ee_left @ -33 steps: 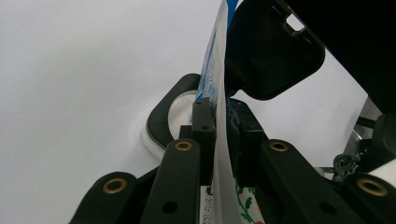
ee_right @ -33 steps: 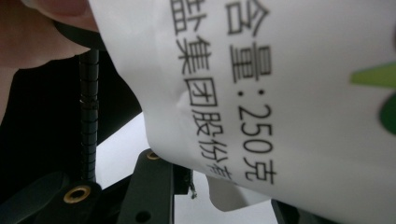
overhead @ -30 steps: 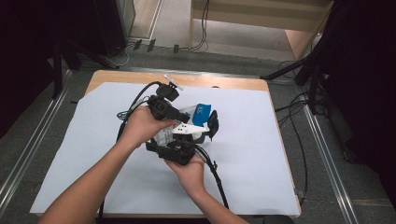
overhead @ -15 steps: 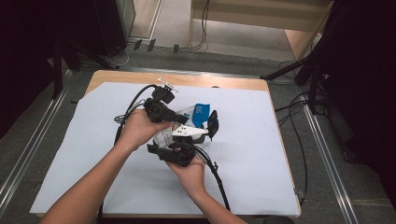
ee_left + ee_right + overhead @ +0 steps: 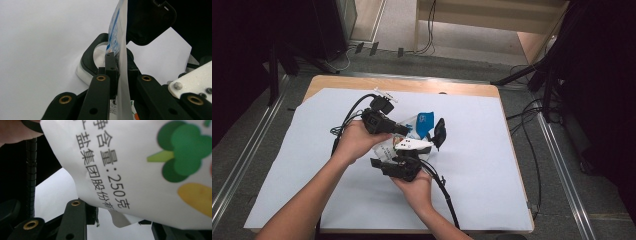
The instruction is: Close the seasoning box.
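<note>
The left gripper (image 5: 404,131) is clamped on a thin printed pouch (image 5: 419,125), a blue-and-white salt-type bag, held up off the white sheet (image 5: 492,165) that covers the table. In the left gripper view the pouch (image 5: 119,50) runs edge-on between that gripper's (image 5: 117,62) two black jaws, pinched flat at a seam or flat margin; the film rises past the jaw tips and hangs below them.

The right gripper (image 5: 409,150) sits just below and beside the left one, its jaws at the pouch's lower end. They have just been opening. In the right gripper view the pouch (image 5: 150,170) hangs right over the jaws, with printed text and vegetable drawings and a torn or folded corner dangling between them; I see no pad pressing on it, so I read this gripper (image 5: 117,220) as let go, with the film loose in its gap.

Handling, as a judgement:
- Light, going by the printed weight; one gripper carries it.
- Soft, floppy film; it bends and drapes and won't hold a shape.
- Glossy surface, likely slippery, so pinch flat film, not a bulge.
- Contents probably loose grains that shift and sag to the low end.
- Best hold: a sealed flat edge or corner, as the left jaws have it.
- A torn corner means it could spill if tipped that way.
</note>
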Demonstrator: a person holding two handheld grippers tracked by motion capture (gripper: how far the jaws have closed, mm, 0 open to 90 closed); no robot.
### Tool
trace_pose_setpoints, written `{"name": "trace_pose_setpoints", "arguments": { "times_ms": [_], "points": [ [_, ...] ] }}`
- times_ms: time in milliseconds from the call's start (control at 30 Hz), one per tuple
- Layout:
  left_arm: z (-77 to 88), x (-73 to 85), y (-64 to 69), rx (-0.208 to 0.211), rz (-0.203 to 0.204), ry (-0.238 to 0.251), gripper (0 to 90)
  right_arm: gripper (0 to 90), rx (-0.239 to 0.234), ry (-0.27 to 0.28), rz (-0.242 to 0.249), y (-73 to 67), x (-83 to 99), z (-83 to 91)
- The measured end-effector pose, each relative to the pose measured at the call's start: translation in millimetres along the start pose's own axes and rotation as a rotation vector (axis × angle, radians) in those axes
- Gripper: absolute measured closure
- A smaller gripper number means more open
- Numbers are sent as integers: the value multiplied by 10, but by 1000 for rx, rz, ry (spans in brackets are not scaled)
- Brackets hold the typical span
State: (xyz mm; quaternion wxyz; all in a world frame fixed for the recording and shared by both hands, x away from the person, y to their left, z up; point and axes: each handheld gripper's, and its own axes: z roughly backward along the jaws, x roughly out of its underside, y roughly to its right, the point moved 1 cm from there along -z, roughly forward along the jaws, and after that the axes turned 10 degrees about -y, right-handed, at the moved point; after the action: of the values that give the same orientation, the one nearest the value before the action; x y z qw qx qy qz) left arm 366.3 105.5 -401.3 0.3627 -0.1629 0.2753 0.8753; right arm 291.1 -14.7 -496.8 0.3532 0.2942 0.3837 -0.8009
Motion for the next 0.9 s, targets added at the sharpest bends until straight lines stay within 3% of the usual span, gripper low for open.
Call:
{"name": "trace_pose_setpoints", "arguments": {
  "times_ms": [200,900],
  "points": [
    [10,16,-21,7,-11,0,886,610,21,-2,18,-6,38,18],
    [15,22,-25,40,-54,-7,899,599,61,-1,6,26,172,124]
  ]
}}
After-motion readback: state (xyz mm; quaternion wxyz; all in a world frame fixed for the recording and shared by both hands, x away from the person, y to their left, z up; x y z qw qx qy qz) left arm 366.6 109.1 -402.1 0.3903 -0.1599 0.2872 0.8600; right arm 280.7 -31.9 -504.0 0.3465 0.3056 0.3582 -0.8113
